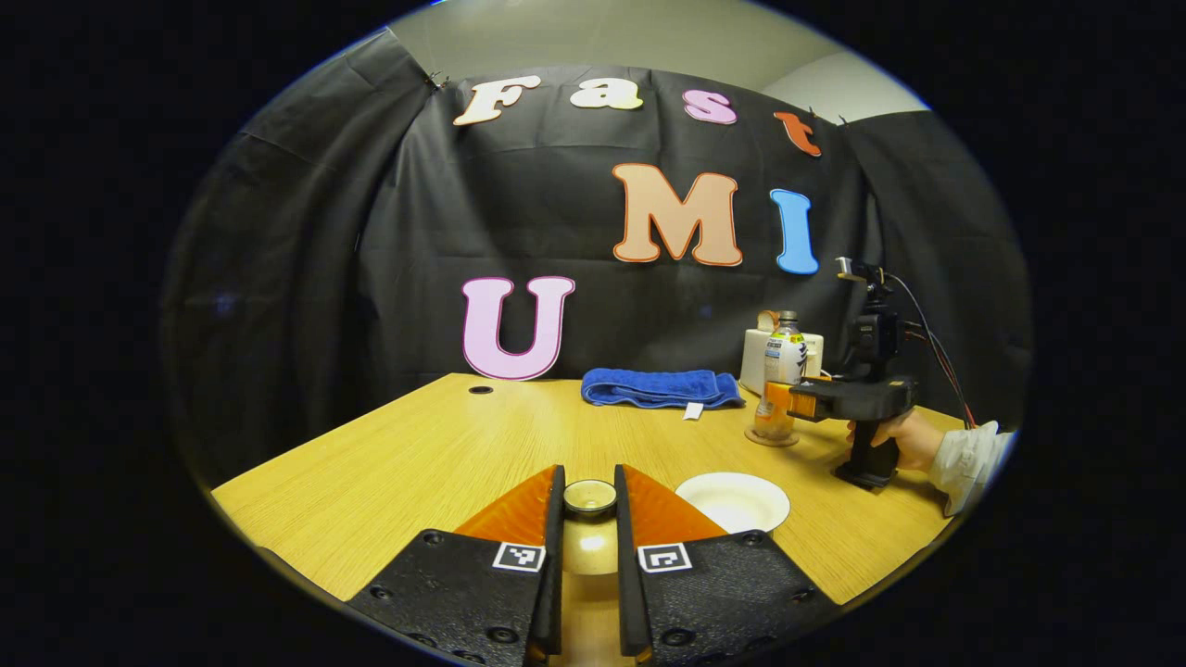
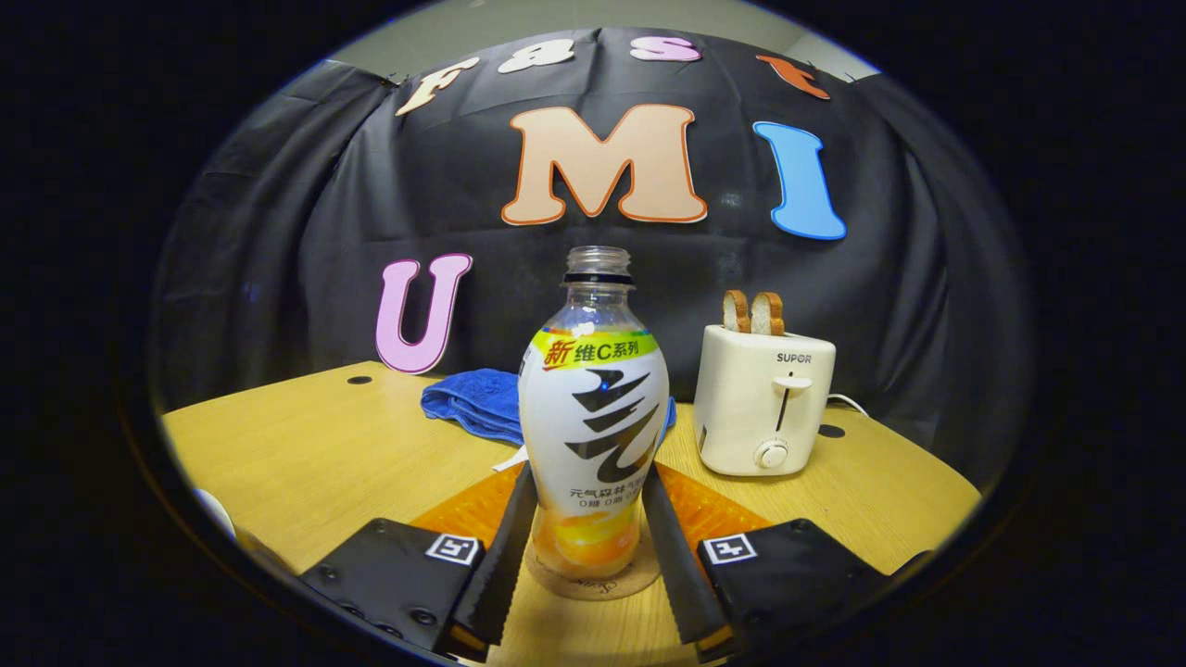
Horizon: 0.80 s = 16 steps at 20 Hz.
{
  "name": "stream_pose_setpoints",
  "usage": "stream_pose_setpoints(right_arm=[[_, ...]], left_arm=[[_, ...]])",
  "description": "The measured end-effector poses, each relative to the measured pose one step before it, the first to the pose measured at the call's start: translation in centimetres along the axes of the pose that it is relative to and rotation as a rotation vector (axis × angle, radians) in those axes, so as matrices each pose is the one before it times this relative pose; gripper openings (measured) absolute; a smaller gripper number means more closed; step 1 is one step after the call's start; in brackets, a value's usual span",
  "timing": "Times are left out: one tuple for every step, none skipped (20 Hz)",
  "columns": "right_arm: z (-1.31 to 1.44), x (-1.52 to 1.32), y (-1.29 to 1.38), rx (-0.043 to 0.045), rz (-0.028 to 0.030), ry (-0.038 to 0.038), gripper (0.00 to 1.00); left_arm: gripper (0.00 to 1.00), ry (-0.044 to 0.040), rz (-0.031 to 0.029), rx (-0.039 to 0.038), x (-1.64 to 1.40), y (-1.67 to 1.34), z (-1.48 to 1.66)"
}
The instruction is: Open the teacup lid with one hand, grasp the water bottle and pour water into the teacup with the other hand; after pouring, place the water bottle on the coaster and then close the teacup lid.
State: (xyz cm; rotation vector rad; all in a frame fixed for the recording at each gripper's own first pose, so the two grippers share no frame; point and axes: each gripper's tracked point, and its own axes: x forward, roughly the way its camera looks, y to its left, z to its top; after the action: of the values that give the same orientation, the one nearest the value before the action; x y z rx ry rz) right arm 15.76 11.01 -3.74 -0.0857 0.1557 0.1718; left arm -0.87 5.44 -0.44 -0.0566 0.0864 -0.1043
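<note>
Black cloth wall, wooden table, pale ceiling, perhaps a corner

Bottle on coaster, toaster behind right.

We are seeing even, soft overhead light falling on the worktop, with only faint shadows under things. A pale sheen is lying on the water bottle and the toaster. Fisheye distortion is bending the worktop's edges; both views are staying sharp centrally, darkening toward the rim.
</note>
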Motion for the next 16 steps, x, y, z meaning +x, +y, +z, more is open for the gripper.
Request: stream_pose_setpoints(right_arm=[[-0.053,0.029,-0.019,0.00588,-0.00169,0.00098,0.73],[-0.097,0.131,0.032,0.00379,0.00057,0.00145,0.71],[-0.083,0.01,-0.139,0.0032,-0.00038,0.00221,0.71],[-0.213,-0.101,0.023,0.00829,0.00447,0.00905,0.72],[-0.403,-0.167,0.234,0.01618,0.01083,0.00904,0.76],[-0.116,0.06,-0.123,0.01055,-0.00007,0.00512,0.79],[0.068,-0.032,-0.306,0.00536,-0.00226,-0.00112,0.82],[0.218,-0.048,0.013,0.00034,-0.00492,-0.00452,0.84],[0.012,-0.295,-0.308,-0.00137,-0.00522,-0.00202,0.88],[0.16,-0.103,-0.329,-0.00064,-0.00558,-0.00255,0.86],[0.064,-0.378,0.099,-0.00207,-0.00461,-0.00455,0.89],[0.181,-0.288,-0.019,-0.00135,-0.00228,-0.00695,0.89],[0.305,-0.292,0.058,-0.00589,-0.00277,-0.00784,0.89],[0.275,-0.454,-0.003,-0.00606,0.00073,-0.0085,0.86],[-0.032,-0.362,-0.423,-0.00591,0.00336,-0.00799,0.82],[0.17,-0.498,-0.113,-0.00575,0.00495,-0.00791,0.87]], left_arm=[[0.22,0.00128,-0.00004,0.00465,0.002,-0.076,0.048],[0.22,-0.00088,-0.00104,0.00352,-0.018,-0.063,-0.045],[0.22,-0.00033,-0.00196,0.00241,0.053,-0.073,0.076],[0.22,-0.00098,-0.00346,0.00089,0.043,-0.161,0.062],[0.22,0.00032,-0.00243,-0.00093,-0.013,-0.102,0.031],[0.22,-0.00076,-0.0018,0.00052,0.084,-0.084,-0.026],[0.22,0.00279,0.00046,0.00382,0.041,-0.114,-0.07],[0.22,0.00189,-0.0014,0.0028,-0.001,-0.1,-0.039],[0.22,0.00026,-0.00295,0.00012,0.027,-0.179,0.058],[0.22,-0.00084,-0.00436,-0.00075,0.078,-0.201,0.097],[0.22,-0.00037,-0.00488,-0.00015,0.03,-0.222,0.165],[0.22,-0.00116,-0.00607,0.00162,0.108,-0.279,0.055],[0.22,-0.00214,-0.00765,0.00307,0.182,-0.357,0.215],[0.22,-0.00554,-0.00848,0.00378,0.155,-0.339,0.307],[0.22,-0.0028,-0.01004,0.00691,0.154,-0.444,0.264],[0.22,-0.0036,-0.00973,0.0075,0.265,-0.363,0.076]])
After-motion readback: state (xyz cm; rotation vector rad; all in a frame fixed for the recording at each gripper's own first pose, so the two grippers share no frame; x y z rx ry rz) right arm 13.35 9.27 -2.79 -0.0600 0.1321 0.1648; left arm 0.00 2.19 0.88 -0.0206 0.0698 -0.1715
